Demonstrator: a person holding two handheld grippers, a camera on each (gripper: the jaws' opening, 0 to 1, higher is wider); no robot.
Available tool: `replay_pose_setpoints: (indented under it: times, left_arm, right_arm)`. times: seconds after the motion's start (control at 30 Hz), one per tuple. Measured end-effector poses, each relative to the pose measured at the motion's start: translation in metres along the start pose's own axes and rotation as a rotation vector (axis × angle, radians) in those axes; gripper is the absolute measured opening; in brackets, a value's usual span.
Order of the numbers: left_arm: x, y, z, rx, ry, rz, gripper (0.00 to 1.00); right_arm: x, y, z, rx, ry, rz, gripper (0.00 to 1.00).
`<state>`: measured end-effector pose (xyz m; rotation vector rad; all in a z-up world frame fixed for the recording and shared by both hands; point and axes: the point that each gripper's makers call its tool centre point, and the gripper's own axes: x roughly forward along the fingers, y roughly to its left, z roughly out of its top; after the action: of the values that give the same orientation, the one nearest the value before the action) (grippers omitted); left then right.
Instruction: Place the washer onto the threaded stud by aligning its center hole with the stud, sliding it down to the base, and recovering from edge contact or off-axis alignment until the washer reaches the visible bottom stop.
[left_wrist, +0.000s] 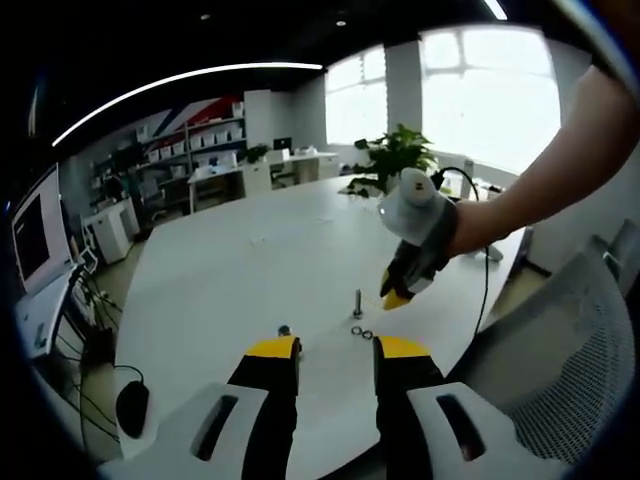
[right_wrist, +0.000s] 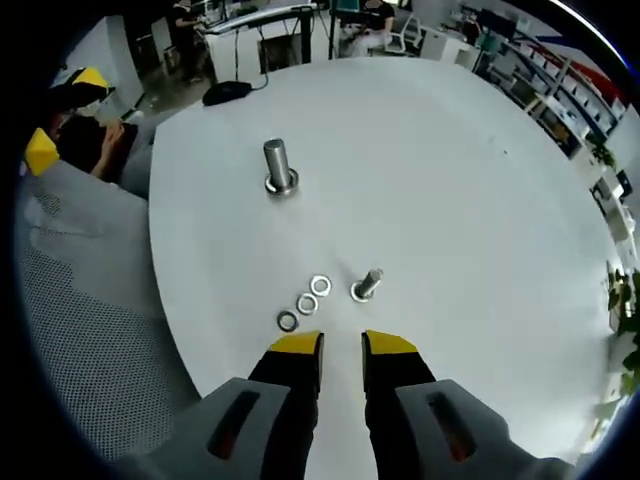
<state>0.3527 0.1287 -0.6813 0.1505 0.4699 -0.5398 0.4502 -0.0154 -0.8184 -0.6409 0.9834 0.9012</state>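
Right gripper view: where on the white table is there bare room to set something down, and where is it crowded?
The table is bare across its wide stretch beyond the small stud, out to the far rim. There is also a bare strip between the large stud and the washers. It is crowded just ahead of the right gripper, where three washers and the small stud cluster.

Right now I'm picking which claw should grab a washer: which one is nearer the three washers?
Right. The right claw hovers just beside the washers; the left claw sits back near the table edge.
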Motion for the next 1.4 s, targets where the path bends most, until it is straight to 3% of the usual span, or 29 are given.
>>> replay_pose_setpoints:
  times: [0.5, 0.8, 1.4]
  left_arm:
    - [-0.001, -0.001, 0.002, 0.002, -0.011, -0.006, 0.28]
    - [-0.001, -0.001, 0.002, 0.006, -0.009, -0.003, 0.28]
    - [0.0, -0.001, -0.002, 0.009, 0.006, -0.001, 0.28]
  right_arm:
    - [0.007, 0.024, -0.006, -0.013, 0.029, 0.034, 0.19]
    - [0.015, 0.034, -0.001, -0.006, 0.023, 0.055, 0.2]
    - [0.038, 0.046, -0.013, 0.008, 0.063, 0.097, 0.23]
